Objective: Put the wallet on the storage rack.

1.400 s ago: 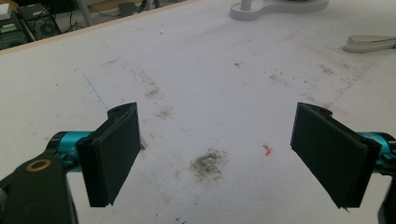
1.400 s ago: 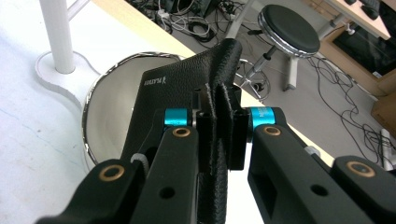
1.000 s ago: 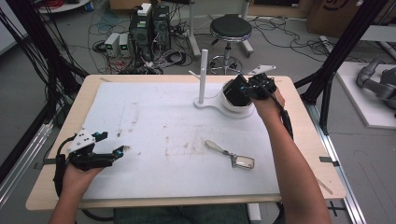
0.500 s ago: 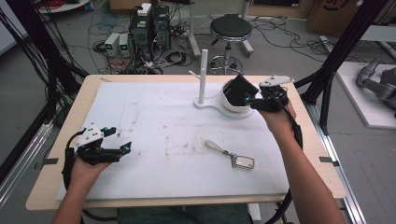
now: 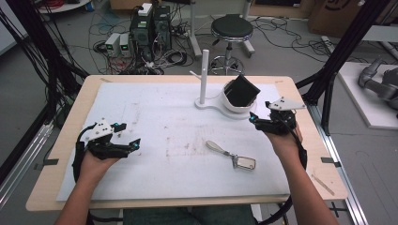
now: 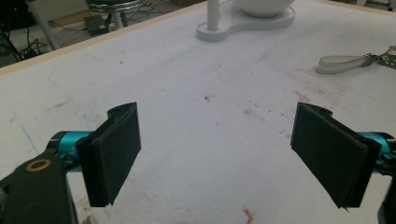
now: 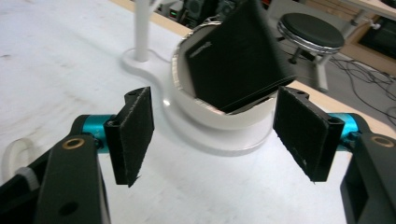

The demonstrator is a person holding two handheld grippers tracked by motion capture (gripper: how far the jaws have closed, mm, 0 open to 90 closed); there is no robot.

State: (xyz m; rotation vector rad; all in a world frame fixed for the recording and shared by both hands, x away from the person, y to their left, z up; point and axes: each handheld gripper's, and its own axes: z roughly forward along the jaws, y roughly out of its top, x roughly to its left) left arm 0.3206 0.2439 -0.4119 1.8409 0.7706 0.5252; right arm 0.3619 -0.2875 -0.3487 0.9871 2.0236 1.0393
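Left gripper (image 5: 123, 140), far left of white bowl (image 5: 234, 105), jaws wide apart, nothing between, hovering over white mat (image 5: 155, 117); drifted slightly inward since a second ago.

Keyring with strap (image 5: 232, 154) lies flat on mat, below bowl, untouched.

Black wallet (image 5: 241, 90) stands tilted in bowl, leaning on rim: placing judged done.

Right gripper (image 5: 257, 121), just right of bowl, jaws have just been opening, nothing between; a second ago it sat over bowl at wallet, now pulled back.

Left: likely keyring pickup.
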